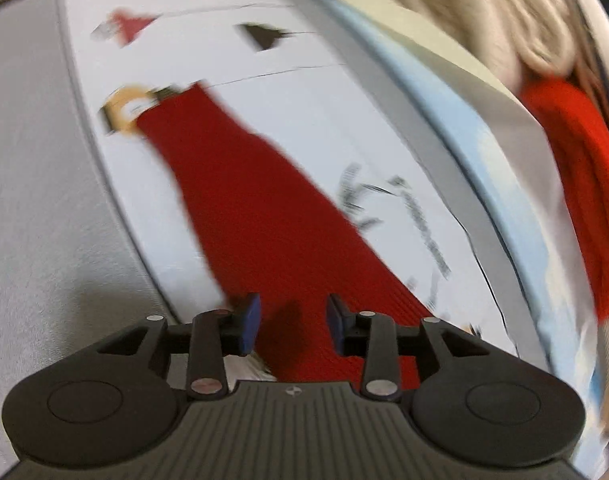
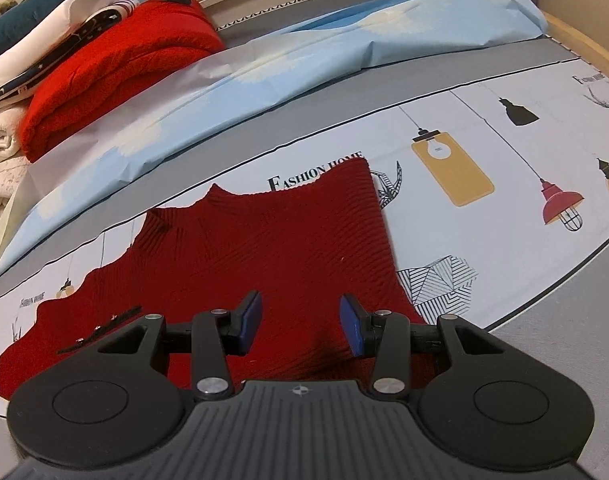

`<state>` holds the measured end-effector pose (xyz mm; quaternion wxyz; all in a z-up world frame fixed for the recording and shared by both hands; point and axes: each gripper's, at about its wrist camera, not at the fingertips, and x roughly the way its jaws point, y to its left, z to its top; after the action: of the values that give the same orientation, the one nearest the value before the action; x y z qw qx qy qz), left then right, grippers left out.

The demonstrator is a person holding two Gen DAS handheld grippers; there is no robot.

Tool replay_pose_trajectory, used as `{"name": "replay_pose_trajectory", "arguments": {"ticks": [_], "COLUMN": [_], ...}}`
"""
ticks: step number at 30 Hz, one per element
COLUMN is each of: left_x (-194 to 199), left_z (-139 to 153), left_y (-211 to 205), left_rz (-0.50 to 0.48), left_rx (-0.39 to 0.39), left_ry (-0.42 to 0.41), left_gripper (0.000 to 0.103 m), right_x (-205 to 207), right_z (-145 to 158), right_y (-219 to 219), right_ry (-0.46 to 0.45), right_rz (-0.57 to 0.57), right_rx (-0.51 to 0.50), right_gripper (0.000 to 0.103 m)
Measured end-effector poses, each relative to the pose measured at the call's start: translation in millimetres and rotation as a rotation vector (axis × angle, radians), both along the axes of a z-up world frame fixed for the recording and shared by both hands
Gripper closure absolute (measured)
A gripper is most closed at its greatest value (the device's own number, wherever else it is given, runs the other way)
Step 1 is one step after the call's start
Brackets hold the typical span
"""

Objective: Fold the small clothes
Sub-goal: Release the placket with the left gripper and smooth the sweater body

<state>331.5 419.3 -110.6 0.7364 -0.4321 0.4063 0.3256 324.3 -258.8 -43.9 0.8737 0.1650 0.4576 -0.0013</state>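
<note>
Bedsheet [image 2: 484, 152] printed with lamps and "FASHION HOME" lettering covers the whole work surface, with a pale blue sheet [image 2: 264, 64] bunched along the upper part of the right wrist frame.

Dark red knit top [image 2: 272, 248] lies flat on that print, filling the center and lower left of the right wrist view, its neckline pointing toward the top of the frame. In the left wrist view the same garment [image 1: 244, 200] runs as a long red strip from the bottom center up toward the upper left.

Both claws are released. Left gripper [image 1: 292, 322] has its blue pads apart with nothing pinched, red knit just beneath them. Right gripper [image 2: 300, 324] is the same, spread over the fabric and gripping nothing.

My read on handling: ribbed knit, soft and floppy, light, probably a bit stretchy, so it'll sag and drag if you lift it by 1 point. I'd pinch an edge or corner with each claw, like the straight right-hand side, and fold over.

View differences: the right wrist shows the neckline, the scalloped left edge and a stack of folded clothes [image 2: 116, 64] at upper left. Left wrist is motion-blurred and shows none of that shape detail, just the bright red piece [image 1: 576, 184] at the right.
</note>
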Motion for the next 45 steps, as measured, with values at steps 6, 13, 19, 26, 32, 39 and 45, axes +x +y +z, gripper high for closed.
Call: {"name": "replay_pose_trajectory", "arguments": {"ticks": [6, 13, 19, 26, 32, 39, 45], "left_x": [-19, -27, -7, 35, 38, 51, 82], "left_z": [-29, -37, -7, 88, 114, 88, 66], "left_y": [31, 42, 16, -125, -294, -323, -260], "left_rz": [0.14, 0.164, 0.068, -0.393, -0.93, -1.083, -0.841], "left_rx": [-0.1, -0.112, 0.064, 0.374, 0.157, 0.113, 0.216], "left_ry": [0.016, -0.027, -0.049, -0.28, -0.513, -0.344, -0.099], "left_gripper": [0.064, 0.072, 0.09, 0.093, 0.092, 0.071, 0.071], "right_x": [2, 3, 6, 6, 4, 6, 9], "right_z": [-2, -8, -10, -10, -11, -21, -34], "right_y": [4, 7, 9, 11, 12, 5, -11], "right_ry": [0.009, 0.025, 0.034, 0.032, 0.035, 0.074, 0.117], "right_rz": [0.012, 0.02, 0.03, 0.05, 0.045, 0.003, -0.09], "right_rx": [0.007, 0.013, 0.007, 0.013, 0.02, 0.087, 0.159], "right_gripper": [0.058, 0.058, 0.058, 0.058, 0.058, 0.058, 0.058]}}
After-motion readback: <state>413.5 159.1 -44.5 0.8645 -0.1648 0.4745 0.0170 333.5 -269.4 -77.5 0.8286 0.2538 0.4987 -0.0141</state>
